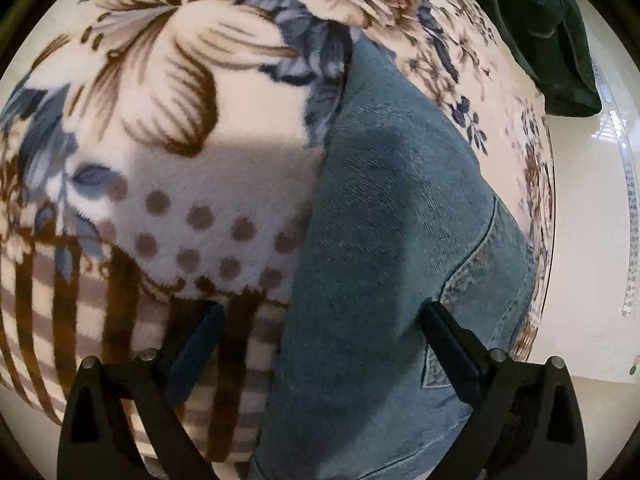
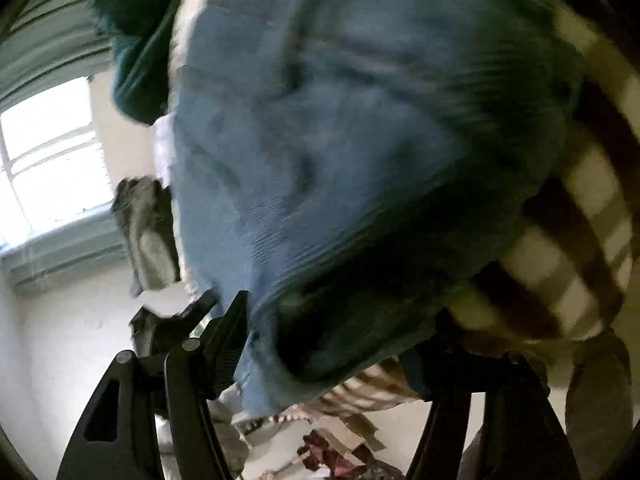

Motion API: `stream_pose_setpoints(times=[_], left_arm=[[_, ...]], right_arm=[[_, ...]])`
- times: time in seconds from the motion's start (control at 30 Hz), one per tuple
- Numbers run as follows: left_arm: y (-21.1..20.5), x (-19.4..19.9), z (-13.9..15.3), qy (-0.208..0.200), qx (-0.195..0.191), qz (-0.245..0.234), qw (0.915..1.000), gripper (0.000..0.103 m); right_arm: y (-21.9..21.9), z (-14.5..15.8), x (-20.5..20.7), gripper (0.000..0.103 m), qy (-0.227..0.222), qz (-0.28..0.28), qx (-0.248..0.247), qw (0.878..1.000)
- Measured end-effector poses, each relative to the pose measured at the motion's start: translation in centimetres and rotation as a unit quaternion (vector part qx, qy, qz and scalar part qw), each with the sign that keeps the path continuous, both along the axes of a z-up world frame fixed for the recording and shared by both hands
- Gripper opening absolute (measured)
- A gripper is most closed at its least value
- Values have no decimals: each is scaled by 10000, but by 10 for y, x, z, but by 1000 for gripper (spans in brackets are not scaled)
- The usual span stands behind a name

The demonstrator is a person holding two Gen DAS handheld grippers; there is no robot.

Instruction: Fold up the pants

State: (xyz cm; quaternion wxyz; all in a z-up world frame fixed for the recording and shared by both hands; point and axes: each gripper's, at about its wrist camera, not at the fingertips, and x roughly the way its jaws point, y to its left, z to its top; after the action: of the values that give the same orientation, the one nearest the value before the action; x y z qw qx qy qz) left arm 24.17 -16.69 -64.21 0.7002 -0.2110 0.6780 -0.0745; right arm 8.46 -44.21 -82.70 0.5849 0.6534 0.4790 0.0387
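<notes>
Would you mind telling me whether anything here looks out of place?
Nothing stands out: the jeans lie on the floral blanket, under the open left gripper. The right view is too blurred to judge.

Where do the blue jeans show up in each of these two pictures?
Left wrist view: the jeans run from bottom centre up the middle-right, on the patterned blanket.
Right wrist view: the jeans fill the blurred centre and top.
Shared landmark: dark green cloth.

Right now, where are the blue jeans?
In the left wrist view, the blue jeans lie on the flowery blanket, right of centre, between the open left tool's fingers, with a dark green cloth beyond them.
</notes>
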Motion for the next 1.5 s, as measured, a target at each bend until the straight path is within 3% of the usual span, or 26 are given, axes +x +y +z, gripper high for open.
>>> stream_pose_setpoints(times=[0.13, 0.27, 0.37, 0.47, 0.57, 0.67, 0.7, 0.73, 0.77, 0.8, 0.87, 1.13, 1.4, 1.5], left_arm=[[0, 1, -2, 32, -17, -1, 10000, 101], [2, 1, -2, 27, -120, 42, 9999, 101], [4, 2, -3, 26, -202, 74, 9998, 101], [5, 2, -4, 24, -191, 116, 9997, 101], [3, 2, -6, 6, -181, 179, 9997, 101], [3, 3, -6, -33, -210, 254, 9995, 101], [2, 4, -5, -69, -237, 268, 9993, 100], [2, 4, -4, -122, -274, 260, 9992, 96], [1, 4, -2, -205, -356, 235, 9989, 75], [-2, 3, 2, -338, -599, 173, 9975, 43], [-10, 1, 9, -424, -457, -3, 9981, 40], [-14, -7, 51, -631, -508, 50, 9967, 28], [-12, 1, 139, -972, -665, 124, 9930, 26], [-3, 17, 178, -1168, -739, 253, 9901, 26]], right_arm=[[0, 3, -9, 69, 42, -476, 278, 9985], [-2, 28, 0, 69, -630, -520, 183, 9965], [0, 24, 5, 69, -317, -144, -246, 9991], [-1, 2, 1, 69, -200, -415, 198, 9987], [2, 4, 10, 79, -190, -662, 382, 9969], [10, 14, 24, 78, -260, -733, 198, 9968], [13, 17, 26, 70, -233, -727, 91, 9970], [15, 21, 27, 51, -214, -696, -26, 9973], [17, 25, 27, 49, -245, -652, -102, 9975], [19, 31, 28, 47, -233, -592, -250, 9977], [22, 42, 28, 44, -259, -580, -363, 9973], [25, 114, 42, 41, -518, -269, -869, 9945], [16, 212, 50, 40, -954, -65, -982, 9906], [29, 255, 76, 40, -1139, -25, -941, 9890]])
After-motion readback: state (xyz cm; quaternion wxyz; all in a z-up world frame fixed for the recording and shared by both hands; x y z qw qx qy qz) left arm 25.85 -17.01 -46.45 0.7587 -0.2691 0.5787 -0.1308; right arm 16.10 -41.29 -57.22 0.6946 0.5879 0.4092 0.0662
